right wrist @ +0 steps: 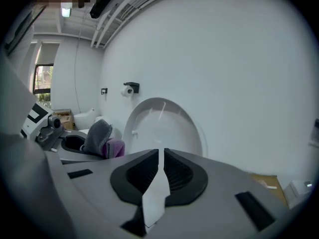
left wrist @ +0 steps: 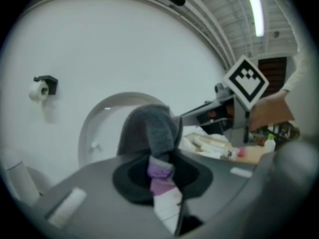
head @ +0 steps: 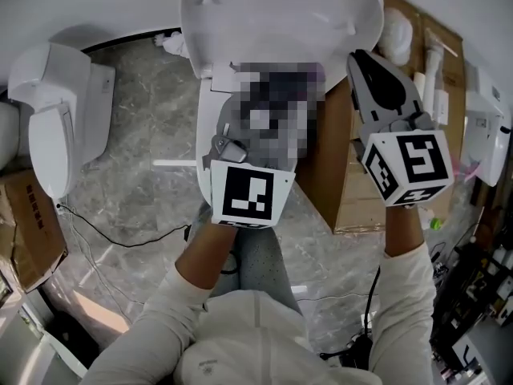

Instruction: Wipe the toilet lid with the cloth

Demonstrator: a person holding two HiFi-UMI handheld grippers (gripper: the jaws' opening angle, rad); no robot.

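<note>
- Left gripper view: the left gripper (left wrist: 162, 179) was clamped shut on the cloth (left wrist: 149, 128). A white and purple part was pinched between the jaws, and a thick grey wad stood up past the fingertips. Bunched forward like that, the wad seemed meant to serve as a pad, so that fabric rather than the jaws would meet the surface.
- The raised toilet lid (left wrist: 99, 128) stood directly ahead of these jaws and partly behind the wad, with its inner face turned toward the gripper. A toilet paper roll (left wrist: 37, 90) hung on the wall up and to the left of the jaws.
- Right gripper view: the right gripper (right wrist: 160, 157) had its jaws together with nothing between them. The lid rose just ahead of and above its fingertips. The left gripper and its cloth sat off to its left, seemingly a little short of the lid's edge, though contact could not be ruled out from here.
- I judged that the empty gripper was held aside to leave the lid's face free for the cloth.
- Head view: both grippers were held up in front of the person, side by side and pointing at the upright lid. The cloth lay ahead of the left gripper's marker cube (head: 248, 193), over the toilet bowl (head: 206, 131) and below the lid.
- A cardboard box (head: 345, 191) stood under and beside the right gripper. A second toilet (head: 56, 111) stood well away on the left gripper's outer side.
- Wiping looked about to begin, since the cloth sat at the lid's lower part.
</note>
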